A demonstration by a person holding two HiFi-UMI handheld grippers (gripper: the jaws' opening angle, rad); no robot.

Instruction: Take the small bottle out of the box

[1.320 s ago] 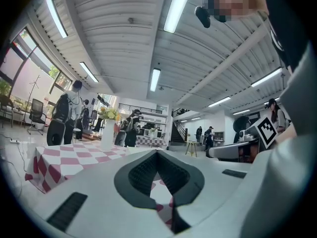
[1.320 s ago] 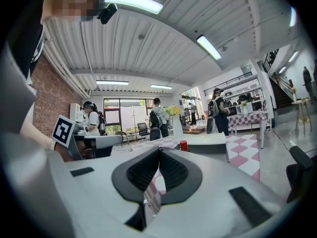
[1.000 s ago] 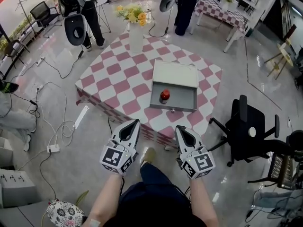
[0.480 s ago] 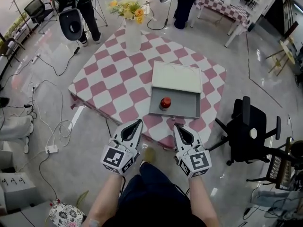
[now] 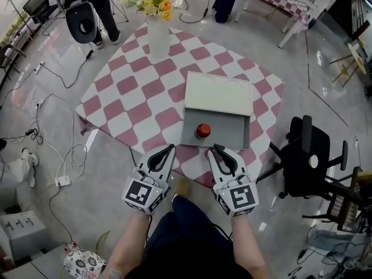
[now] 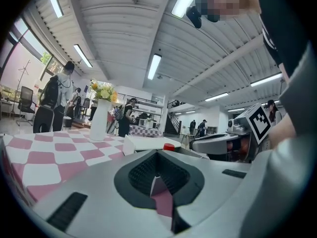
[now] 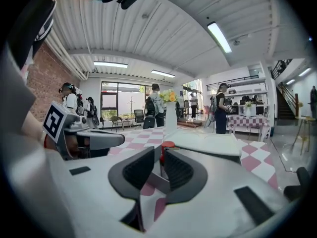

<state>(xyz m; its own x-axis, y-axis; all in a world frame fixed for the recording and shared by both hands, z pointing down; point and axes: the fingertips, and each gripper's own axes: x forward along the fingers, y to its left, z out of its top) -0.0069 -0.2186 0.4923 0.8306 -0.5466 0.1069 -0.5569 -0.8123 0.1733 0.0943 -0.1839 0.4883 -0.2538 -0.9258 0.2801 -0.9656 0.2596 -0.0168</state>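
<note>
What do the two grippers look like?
Both the left gripper and the right gripper are pale grey shells with curved jaws lined in ribbed black pads. Each carries a white cube printed with black square markers. The right gripper's jaws have just been opening, with nothing between them.

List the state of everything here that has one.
box: open, lid back
bottle: upright inside the box, untouched
vase: upright, holding flowers
left gripper: shut, empty, short of the box
right gripper: jaws have just been opening, slightly apart, nothing between them
</note>
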